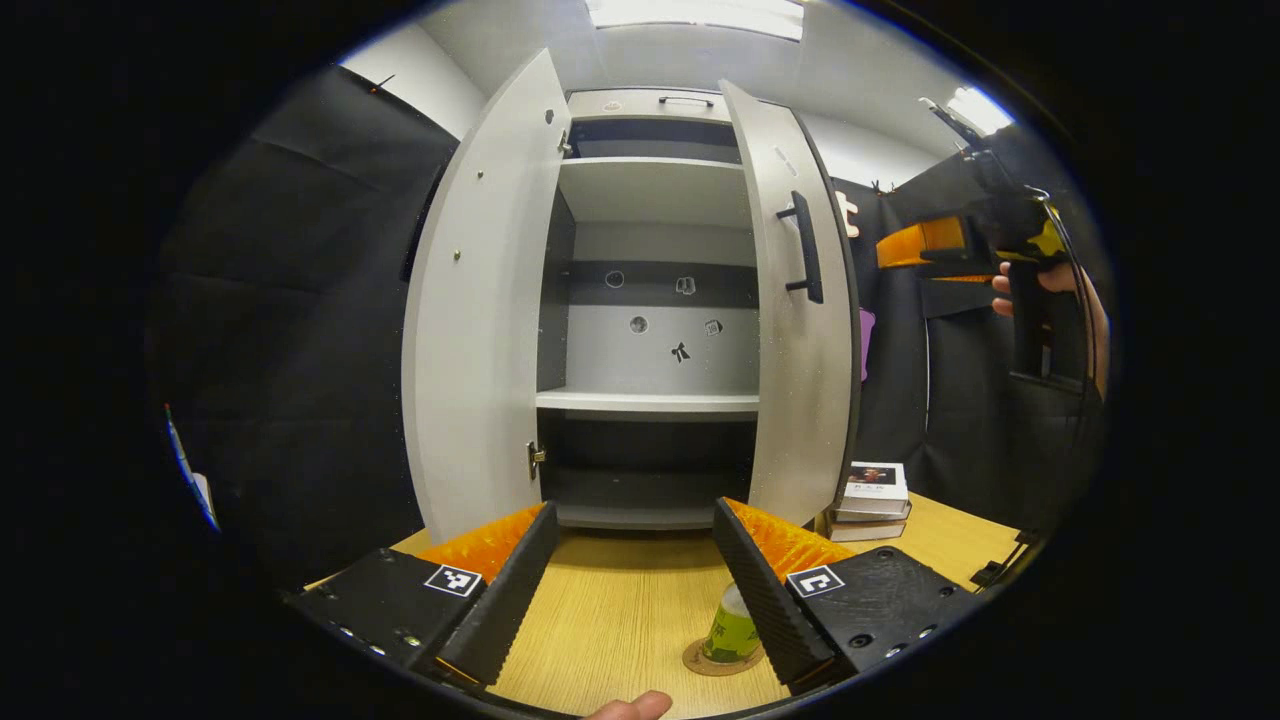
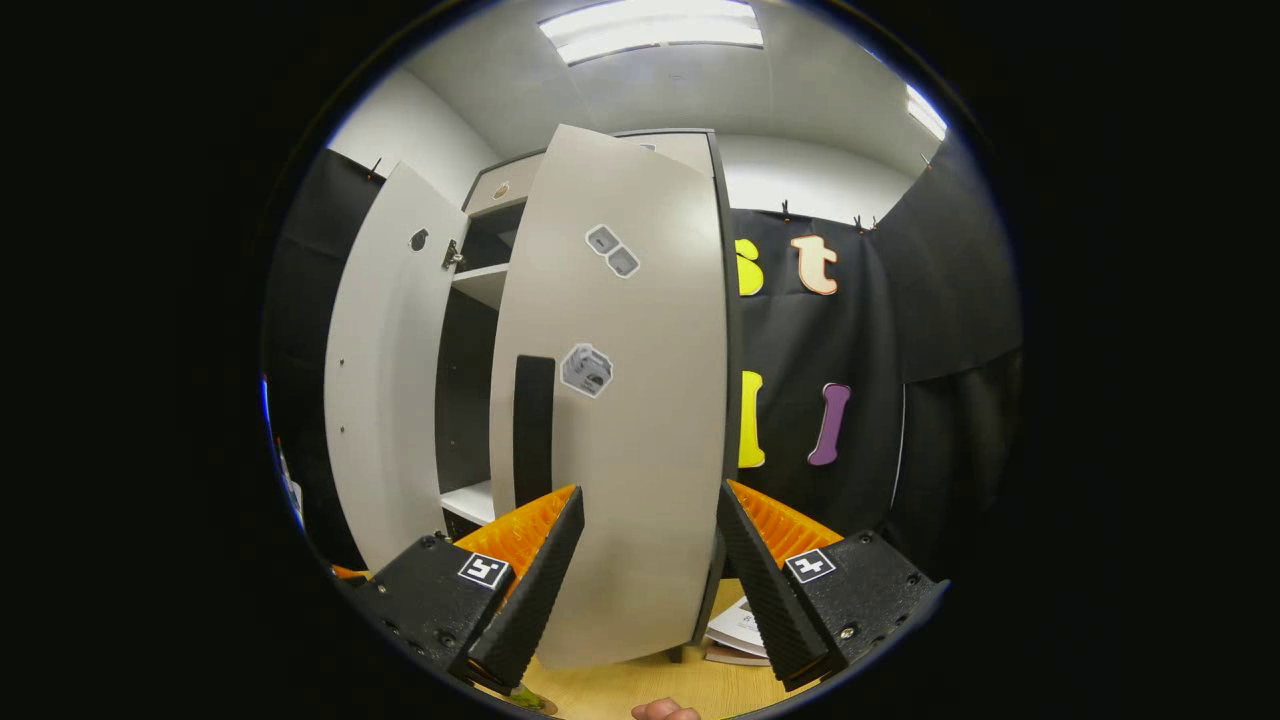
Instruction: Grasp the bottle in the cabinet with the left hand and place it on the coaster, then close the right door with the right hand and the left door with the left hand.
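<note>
Risk, as I judged it: my right claw (image 2: 648, 560), jaws wide and empty before the right door (image 2: 620, 400), might swing that door too fast and slam it. Left claw (image 1: 632, 575) wide, empty. Cabinet (image 1: 655, 300): shelves bare. Bottle (image 1: 732, 628) stood on the coaster (image 1: 700, 662) near the table's (image 1: 610, 610) front edge.

Matt, smooth grey doors (image 1: 480, 300) on the cabinet (image 1: 650, 260), a wood-grain table (image 1: 620, 610), ribbed fingers (image 1: 500, 590).
</note>
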